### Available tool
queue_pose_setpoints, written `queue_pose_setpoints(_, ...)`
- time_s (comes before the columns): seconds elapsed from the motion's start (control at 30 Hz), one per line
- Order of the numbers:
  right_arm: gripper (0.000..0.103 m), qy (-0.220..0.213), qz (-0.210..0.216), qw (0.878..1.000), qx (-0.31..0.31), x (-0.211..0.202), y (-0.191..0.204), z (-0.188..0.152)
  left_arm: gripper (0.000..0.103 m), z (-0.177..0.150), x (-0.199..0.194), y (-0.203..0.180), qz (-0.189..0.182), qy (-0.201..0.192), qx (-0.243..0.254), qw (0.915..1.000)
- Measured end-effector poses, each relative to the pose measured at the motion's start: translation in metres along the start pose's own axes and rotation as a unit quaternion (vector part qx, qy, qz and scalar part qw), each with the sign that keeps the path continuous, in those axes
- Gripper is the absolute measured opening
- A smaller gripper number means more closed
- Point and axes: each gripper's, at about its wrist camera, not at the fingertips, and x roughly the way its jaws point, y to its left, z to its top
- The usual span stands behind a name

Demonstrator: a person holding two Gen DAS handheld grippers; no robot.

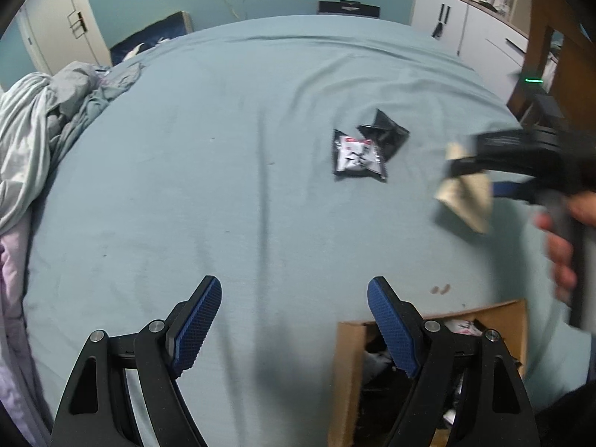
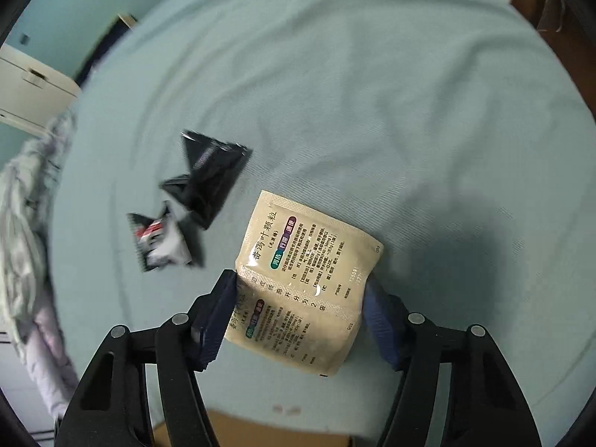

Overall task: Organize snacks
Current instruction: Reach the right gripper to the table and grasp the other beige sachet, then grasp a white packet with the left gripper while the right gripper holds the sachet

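— Three packets in sight. Beige sachet [image 2: 298,283] is pinched across its width by the right gripper [image 2: 301,298], lifted over the bed [image 2: 372,93]; it is light, limp, slippery.

— Left gripper [image 1: 294,316]?

— Fingers apart, empty (beside the cardboard box [image 1: 506,316]). Open bedsheet all round; the black packets [image 1: 367,147] lie well apart from it.

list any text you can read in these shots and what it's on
"番泻叶颗粒": large heading on the beige sachet, clamped in the right gripper.
Coloured label patches and small print on the sachet: too small to read.
Black-and-white packet on the bed: print blurred.
Black packet: no text visible.
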Motion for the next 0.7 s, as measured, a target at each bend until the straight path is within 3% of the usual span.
queue_pose_setpoints(0.2, 0.065, -0.071, 0.073, 0.994, -0.046, -0.103, -0.004, -0.083, 0.082, 0.022, 0.023, -0.006, -0.016, 0.029, 0.019, 0.9993)
queue_pose_setpoints(0.33, 0.065, -0.094, 0.133, 0.986, -0.036, -0.142, -0.036, -0.133, 0.085, 0.044, 0.051, -0.026, -0.036, 0.054, 0.064, 0.9958)
queue_pose_setpoints(0.4, 0.065, -0.086, 0.16, 0.983, -0.029, -0.144, -0.048, -0.152, 0.086, 0.056, 0.064, -0.038, -0.046, 0.062, 0.083, 0.9936)
queue_pose_setpoints(0.53, 0.065, -0.078, 0.165, 0.982, -0.037, -0.123, -0.061, -0.156, 0.087, 0.081, 0.098, -0.049, -0.057, 0.072, 0.08, 0.9925)
queue_pose_setpoints(0.7, 0.065, -0.054, 0.115, 0.992, -0.013, -0.072, -0.079, -0.118, 0.086, 0.111, 0.135, -0.045, -0.088, 0.088, 0.035, 0.9917)
